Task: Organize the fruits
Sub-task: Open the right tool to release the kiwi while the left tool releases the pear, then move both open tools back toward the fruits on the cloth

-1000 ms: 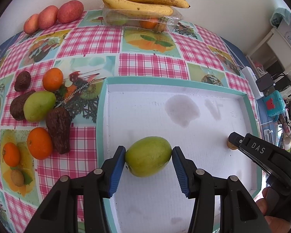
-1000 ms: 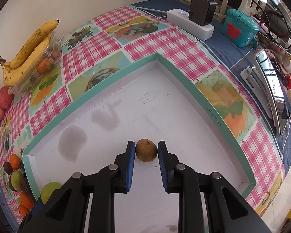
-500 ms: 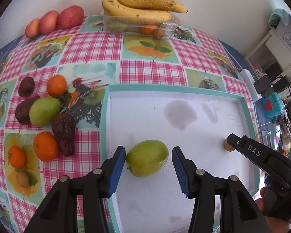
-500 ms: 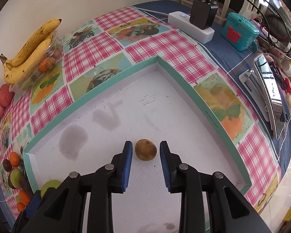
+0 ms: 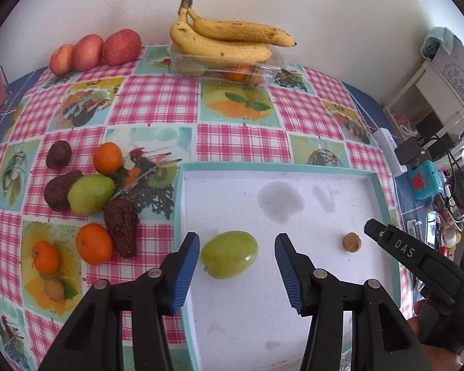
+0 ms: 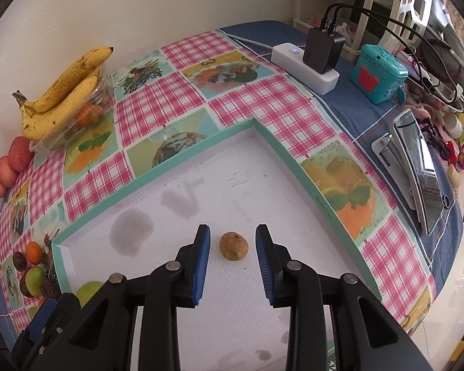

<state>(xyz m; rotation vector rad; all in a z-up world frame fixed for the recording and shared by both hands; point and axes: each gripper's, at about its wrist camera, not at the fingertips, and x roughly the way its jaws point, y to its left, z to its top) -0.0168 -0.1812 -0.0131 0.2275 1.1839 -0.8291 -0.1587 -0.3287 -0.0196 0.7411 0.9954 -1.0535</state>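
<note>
Fingers (image 5: 187,270) of the left gripper (image 5: 236,273) stand spread apart at the bottom centre of the left wrist view, touching nothing — the green mango (image 5: 229,258) lies between them on the white floor of the teal-rimmed tray (image 5: 272,167), clear of both blue pads. It looks smooth-skinned, fairly weighty and firm, so I would judge it slippery; a hold across its broad middle, pads on the long flanks, seems safest, with modest squeeze to avoid bruising. At left of this frame more fruit waits on the checked tablecloth (image 5: 157,102): oranges, a second green fruit (image 5: 90,194) and dark wrinkled ones. From the right wrist view, the right gripper (image 6: 233,258) is likewise parted at lower centre, its pads either side of a small brown round fruit (image 6: 233,245) on the tray floor without touching it. That one looks light, dull-skinned and probably thin-shelled — a gentle pinch across its widest part should do, since it could roll.
</note>
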